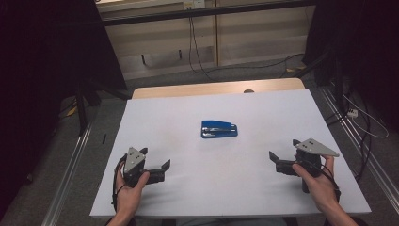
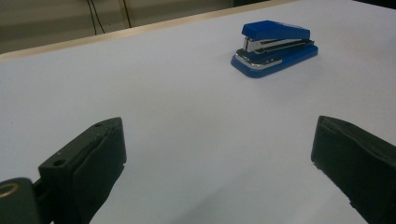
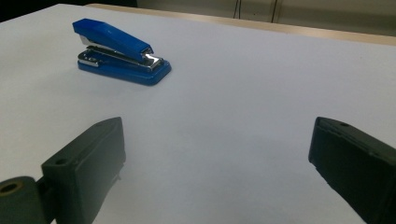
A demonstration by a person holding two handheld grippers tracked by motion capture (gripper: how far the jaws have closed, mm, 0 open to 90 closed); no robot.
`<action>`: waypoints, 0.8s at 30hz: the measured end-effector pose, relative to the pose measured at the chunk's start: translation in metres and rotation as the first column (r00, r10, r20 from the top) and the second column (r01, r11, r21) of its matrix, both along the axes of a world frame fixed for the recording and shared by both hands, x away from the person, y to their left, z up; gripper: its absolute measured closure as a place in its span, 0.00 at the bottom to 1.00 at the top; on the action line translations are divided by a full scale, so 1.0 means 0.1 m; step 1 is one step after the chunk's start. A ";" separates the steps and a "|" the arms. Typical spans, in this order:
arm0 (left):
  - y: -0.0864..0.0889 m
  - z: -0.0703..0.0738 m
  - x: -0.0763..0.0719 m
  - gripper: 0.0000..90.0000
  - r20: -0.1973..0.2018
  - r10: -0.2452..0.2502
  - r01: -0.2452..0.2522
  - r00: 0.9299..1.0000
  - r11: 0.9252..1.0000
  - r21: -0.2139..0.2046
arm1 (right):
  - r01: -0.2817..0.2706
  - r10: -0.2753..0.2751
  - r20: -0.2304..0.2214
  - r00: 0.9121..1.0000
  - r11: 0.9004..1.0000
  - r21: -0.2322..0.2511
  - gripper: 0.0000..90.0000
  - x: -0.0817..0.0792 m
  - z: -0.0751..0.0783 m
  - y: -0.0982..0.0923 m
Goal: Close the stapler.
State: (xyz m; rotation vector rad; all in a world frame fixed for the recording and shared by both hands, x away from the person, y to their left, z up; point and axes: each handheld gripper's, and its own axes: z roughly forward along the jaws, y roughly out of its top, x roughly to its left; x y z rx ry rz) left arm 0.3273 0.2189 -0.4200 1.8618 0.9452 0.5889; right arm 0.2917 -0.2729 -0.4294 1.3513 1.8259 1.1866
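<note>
A blue stapler [image 1: 219,128] with a metal magazine lies near the middle of the white table [image 1: 188,103]. My left gripper [image 1: 154,158] rests at the front left, open, nothing between its jaws. In the left gripper view the stapler [image 2: 275,46] sits ahead and to the right, well beyond the black fingers [image 2: 88,163]. My right gripper [image 1: 285,149] is at the front right, also open and holding nothing. The right gripper view shows the stapler [image 3: 119,50] ahead to the left, far from the wide-set fingers [image 3: 355,163].
The table's far edge is a bare wooden strip [image 1: 216,88]. Cables [image 1: 197,52] run over the floor behind it, and more cables [image 1: 362,122] lie along the right side. Dark stands [image 1: 84,94] flank the table at left and right.
</note>
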 end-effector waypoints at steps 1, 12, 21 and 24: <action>0.01 -0.01 -0.02 0.04 -0.004 0.000 0.000 1.000 1.000 0.000 | -0.004 0.004 -0.002 1.000 1.000 0.001 0.04 -0.02 -0.01 -0.01; 0.03 -0.01 -0.13 0.04 -0.014 -0.001 0.001 1.000 1.000 0.007 | 0.028 -0.028 0.042 0.999 1.000 0.000 0.05 -0.16 -0.02 -0.02; 0.04 0.00 -0.13 0.04 0.004 -0.004 0.004 1.000 1.000 -0.005 | 0.030 -0.031 0.066 0.997 0.999 0.011 0.05 -0.14 -0.04 -0.01; 0.05 -0.01 -0.10 0.04 0.000 0.007 -0.007 1.000 1.000 -0.022 | 0.039 -0.041 0.075 0.996 0.999 0.024 0.04 -0.13 -0.04 -0.01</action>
